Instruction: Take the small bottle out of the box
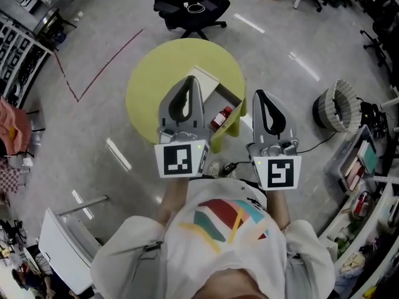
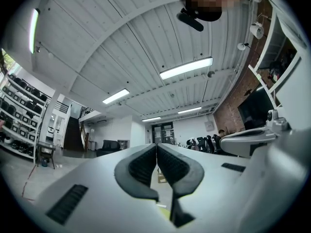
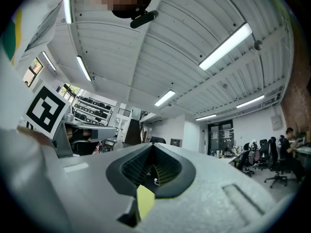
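Note:
A small bottle [image 1: 219, 118] with a red label lies inside an open white box [image 1: 207, 80] on a round yellow-green table [image 1: 149, 80]. In the head view my left gripper [image 1: 190, 80] is raised over the box's left side, its jaws pressed together with nothing between them. My right gripper [image 1: 259, 93] hangs to the right of the box, past the table edge, also shut and empty. The left gripper [image 2: 156, 145] and the right gripper [image 3: 151, 145] each show closed pads in their own views, which face the ceiling and far room; neither view shows the bottle.
A black office chair [image 1: 193, 8] stands behind the table. A round woven basket [image 1: 340, 108] sits on the floor at the right, next to cluttered bins [image 1: 358, 167]. Shelving [image 1: 19, 61] lines the left side, and a white unit [image 1: 62, 248] stands at the lower left.

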`<state>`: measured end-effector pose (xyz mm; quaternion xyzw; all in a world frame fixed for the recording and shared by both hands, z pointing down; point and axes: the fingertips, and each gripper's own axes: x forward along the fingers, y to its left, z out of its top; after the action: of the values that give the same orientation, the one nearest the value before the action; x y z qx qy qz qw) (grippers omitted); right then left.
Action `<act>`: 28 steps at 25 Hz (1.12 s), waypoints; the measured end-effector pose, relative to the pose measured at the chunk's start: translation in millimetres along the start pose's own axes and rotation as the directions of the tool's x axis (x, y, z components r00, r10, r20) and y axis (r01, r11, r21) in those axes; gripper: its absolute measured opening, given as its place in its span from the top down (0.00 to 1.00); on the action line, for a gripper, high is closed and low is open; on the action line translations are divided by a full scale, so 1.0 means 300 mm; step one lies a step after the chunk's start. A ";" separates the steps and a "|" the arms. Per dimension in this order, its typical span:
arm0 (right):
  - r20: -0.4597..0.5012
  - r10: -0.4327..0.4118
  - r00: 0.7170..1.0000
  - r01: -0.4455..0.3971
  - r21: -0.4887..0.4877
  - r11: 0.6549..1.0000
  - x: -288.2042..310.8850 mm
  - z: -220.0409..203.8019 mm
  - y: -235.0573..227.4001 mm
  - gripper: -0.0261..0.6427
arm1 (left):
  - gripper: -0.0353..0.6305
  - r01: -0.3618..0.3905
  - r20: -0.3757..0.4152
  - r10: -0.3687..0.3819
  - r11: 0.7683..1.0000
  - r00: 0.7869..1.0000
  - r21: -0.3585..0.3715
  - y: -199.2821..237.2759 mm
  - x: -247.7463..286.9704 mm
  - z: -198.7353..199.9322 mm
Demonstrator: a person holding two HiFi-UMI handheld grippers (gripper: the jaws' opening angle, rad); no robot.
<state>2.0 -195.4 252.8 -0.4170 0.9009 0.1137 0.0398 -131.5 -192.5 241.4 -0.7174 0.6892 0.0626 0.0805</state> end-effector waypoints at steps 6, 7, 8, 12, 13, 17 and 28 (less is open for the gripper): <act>-0.009 0.002 1.000 -0.002 0.007 1.000 -0.006 -0.015 -0.021 0.95 | 0.92 0.002 -0.014 -0.001 1.000 1.000 0.017 -0.020 0.023 -0.009; -0.012 0.000 1.000 0.000 0.011 1.000 -0.011 -0.019 -0.025 0.95 | 0.92 0.001 -0.019 0.000 1.000 1.000 0.013 -0.022 0.024 -0.012; -0.016 -0.003 1.000 0.003 0.014 1.000 -0.017 -0.022 -0.030 0.95 | 0.92 0.002 -0.023 -0.002 1.000 1.000 0.007 -0.025 0.026 -0.013; -0.033 -0.025 0.999 0.026 0.031 0.999 -0.030 -0.039 -0.057 0.95 | 0.74 0.073 -0.091 -0.075 0.997 0.993 -0.031 -0.052 0.064 -0.060; -0.038 -0.027 0.999 0.028 0.031 0.999 -0.034 -0.046 -0.061 0.95 | 0.72 0.086 -0.117 -0.091 0.995 0.989 -0.042 -0.056 0.075 -0.086; -0.057 -0.016 0.998 0.017 0.022 1.000 -0.050 -0.063 -0.051 0.95 | 0.58 0.134 -0.252 -0.161 0.984 0.954 -0.122 -0.067 0.108 -0.238; -0.134 -0.026 0.991 0.030 0.028 0.999 -0.087 -0.134 -0.041 0.95 | 0.55 0.210 -0.599 -0.386 0.915 0.702 -0.343 -0.158 0.091 -0.726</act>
<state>29.3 -193.3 294.1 -0.4357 0.8971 0.0714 -0.0128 -87.6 -261.5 450.6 -0.8000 0.5332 -0.1207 -0.2474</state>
